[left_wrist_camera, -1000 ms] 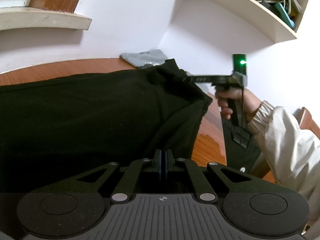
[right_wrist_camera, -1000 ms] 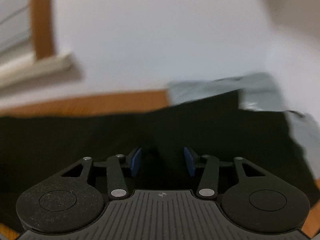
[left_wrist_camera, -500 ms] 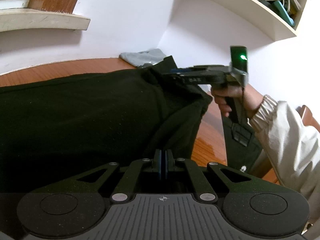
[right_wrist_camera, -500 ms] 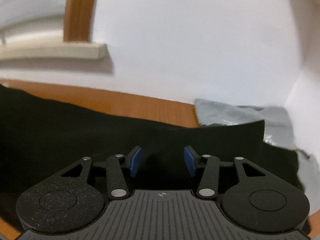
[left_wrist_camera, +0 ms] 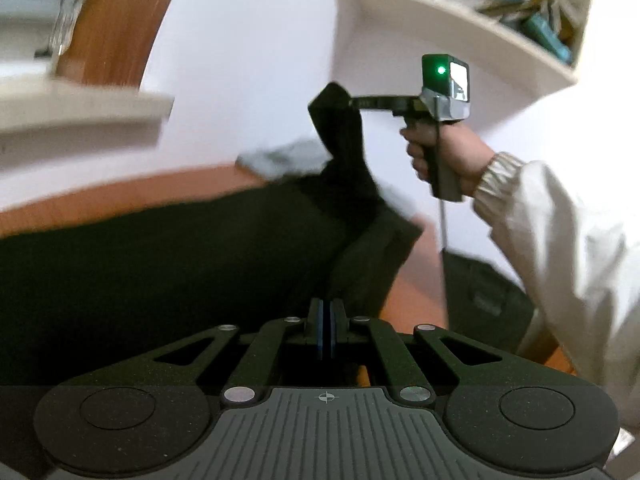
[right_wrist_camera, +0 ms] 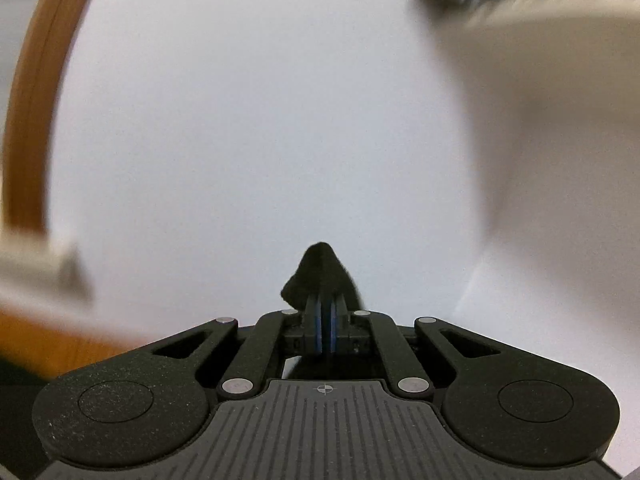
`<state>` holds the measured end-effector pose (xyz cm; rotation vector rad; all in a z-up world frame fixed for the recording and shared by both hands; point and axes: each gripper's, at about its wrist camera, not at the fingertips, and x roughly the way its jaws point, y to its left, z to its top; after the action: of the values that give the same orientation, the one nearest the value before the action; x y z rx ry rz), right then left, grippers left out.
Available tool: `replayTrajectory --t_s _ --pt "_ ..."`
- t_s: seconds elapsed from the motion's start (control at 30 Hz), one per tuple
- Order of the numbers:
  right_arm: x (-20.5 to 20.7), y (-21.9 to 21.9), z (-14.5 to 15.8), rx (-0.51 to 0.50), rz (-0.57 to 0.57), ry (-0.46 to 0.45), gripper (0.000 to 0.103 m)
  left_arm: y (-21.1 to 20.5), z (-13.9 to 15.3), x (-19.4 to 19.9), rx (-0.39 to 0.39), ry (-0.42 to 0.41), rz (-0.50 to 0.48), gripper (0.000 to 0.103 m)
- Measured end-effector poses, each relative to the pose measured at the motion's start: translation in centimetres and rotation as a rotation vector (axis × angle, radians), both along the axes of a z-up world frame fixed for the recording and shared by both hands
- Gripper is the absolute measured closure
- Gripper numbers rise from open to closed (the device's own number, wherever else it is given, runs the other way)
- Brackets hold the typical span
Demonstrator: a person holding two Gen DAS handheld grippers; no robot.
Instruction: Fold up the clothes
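Note:
A black garment (left_wrist_camera: 160, 264) lies spread over the wooden table (left_wrist_camera: 100, 200). My left gripper (left_wrist_camera: 325, 312) is shut on its near edge, blue pads pressed together with cloth between them. In the left wrist view my right gripper (left_wrist_camera: 352, 102) is held by a hand above the table and pinches a far corner of the garment, which hangs from it in a peak. The right wrist view shows that gripper (right_wrist_camera: 326, 308) shut, with a tuft of the black garment (right_wrist_camera: 320, 268) sticking up past the pads against the white wall.
A folded grey garment (left_wrist_camera: 280, 156) lies at the table's far end by the wall. A white shelf with books (left_wrist_camera: 480, 12) hangs at upper right, a window ledge (left_wrist_camera: 80, 104) at left. A cream sleeve (left_wrist_camera: 560, 240) and a dark bag (left_wrist_camera: 484, 300) are at right.
The right gripper closed on the far corner of the black garment and lifted it well above the table. The left gripper rose a little, still shut on the near edge.

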<state>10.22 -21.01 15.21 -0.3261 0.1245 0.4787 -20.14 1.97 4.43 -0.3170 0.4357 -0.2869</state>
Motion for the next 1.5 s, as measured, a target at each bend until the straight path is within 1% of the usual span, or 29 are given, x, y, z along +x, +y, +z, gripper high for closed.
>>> replayTrajectory --t_s 0.03,0.1,0.13,0.2,0.27,0.3,0.33,0.37,0.4,0.43,0.47,0.5,0.53,0.57,0.6,0.63,0.73,0.8,0.87,0.93,1.0,1.07,1.13,1.2,1.23,1.37,1.47,1.5 --pt "-0.2 -1.0 1.6 0.044 -0.015 -0.051 0.099 -0.2 0.3 -0.3 0.0 -0.011 -0.008 0.1" --pt "-0.5 -4.2 4.5 0.156 -0.042 -0.118 0.099 -0.6 1.0 -0.9 -0.001 -0.03 -0.027 0.1" --pt "-0.6 -5.7 5.2 0.193 -0.069 -0.142 0.099 -0.8 1.3 -1.1 -0.002 -0.04 -0.036 0.1" --pt "0.0 -9.4 5.1 0.253 -0.137 -0.132 0.099 -1.1 1.9 -1.7 -0.003 -0.059 -0.055 0.1" --pt "1.9 -12.3 2.1 0.256 -0.246 -0.009 0.095 -2.1 1.3 -1.1 0.02 -0.022 -0.098 0.099" --pt "2.8 -13.7 0.6 0.256 -0.301 0.054 0.092 -2.6 0.6 -0.5 0.033 0.013 -0.103 0.098" --pt "3.8 -15.1 -0.9 0.256 -0.356 0.117 0.083 -3.1 -0.2 0.3 0.046 0.064 -0.097 0.096" --pt "4.9 -16.2 -3.2 0.244 -0.394 0.226 0.073 -3.3 -0.9 0.9 0.057 0.109 -0.094 0.096" --pt "5.9 -17.2 -5.5 0.232 -0.431 0.337 0.073 -3.2 -1.1 1.0 0.057 0.123 -0.093 0.096" --pt "6.1 -17.9 -7.2 0.222 -0.423 0.381 0.072 -3.1 -1.3 1.0 0.056 0.132 -0.093 0.096" --pt "6.2 -18.5 -8.8 0.213 -0.414 0.422 0.069 -2.8 -1.1 0.8 0.057 0.125 -0.09 0.095" --pt "6.1 -18.6 -9.8 0.195 -0.414 0.43 0.068 -2.5 -0.7 0.6 0.06 0.113 -0.079 0.09" --pt "5.8 -18.7 -10.5 0.187 -0.415 0.422 0.063 -2.1 -0.2 0.4 0.062 0.1 -0.066 0.081" --pt "5.5 -18.8 -11.0 0.193 -0.407 0.422 0.055 -1.7 0.3 0.1 0.068 0.087 -0.053 0.078" --pt "5.3 -18.7 -11.2 0.205 -0.401 0.423 0.052 -1.4 0.7 0.2 0.077 0.075 -0.036 0.075" --pt "5.1 -18.7 -11.4 0.218 -0.395 0.425 0.05 -1.0 1.2 0.3 0.087 0.065 -0.017 0.075" --pt "4.8 -18.5 -11.8 0.243 -0.376 0.436 0.05 0.0 2.0 0.5 0.138 0.05 0.026 0.075" --pt "4.6 -18.6 -12.3 0.265 -0.368 0.453 0.05 0.7 2.1 1.0 0.191 0.053 0.083 0.069" --pt "4.0 -18.4 -12.9 0.268 -0.367 0.459 0.048 2.0 2.0 0.7 0.222 0.066 0.143 0.065" --pt "3.9 -17.7 -13.5 0.267 -0.357 0.465 0.047 2.9 1.8 0.2 0.259 0.079 0.195 0.063" --pt "3.6 -17.4 -13.7 0.279 -0.337 0.466 0.046 3.8 1.5 -0.5 0.265 0.095 0.218 0.061" --pt "3.1 -17.1 -14.0 0.288 -0.321 0.465 0.042 4.6 1.1 -1.1 0.258 0.113 0.235 0.054" --pt "2.8 -16.8 -14.5 0.287 -0.321 0.459 0.038 5.0 0.4 -1.1 0.265 0.129 0.237 0.053" --pt "2.5 -16.9 -14.9 0.289 -0.35 0.44 0.038 5.4 -0.3 -1.1 0.272 0.145 0.238 0.053" --pt "2.4 -17.3 -14.9 0.307 -0.376 0.426 0.037 5.5 -0.6 -1.1 0.276 0.153 0.238 0.053" --pt "2.8 -20.5 -15.0 0.424 -0.456 0.463 0.036 6.0 -1.7 -0.9 0.267 0.193 0.224 0.052" --pt "3.2 -22.2 -15.2 0.473 -0.477 0.507 0.036 5.9 -2.0 -0.9 0.266 0.207 0.206 0.042" --pt "3.4 -22.6 -15.3 0.49 -0.479 0.522 0.036 5.8 -2.1 -1.0 0.269 0.209 0.198 0.042"
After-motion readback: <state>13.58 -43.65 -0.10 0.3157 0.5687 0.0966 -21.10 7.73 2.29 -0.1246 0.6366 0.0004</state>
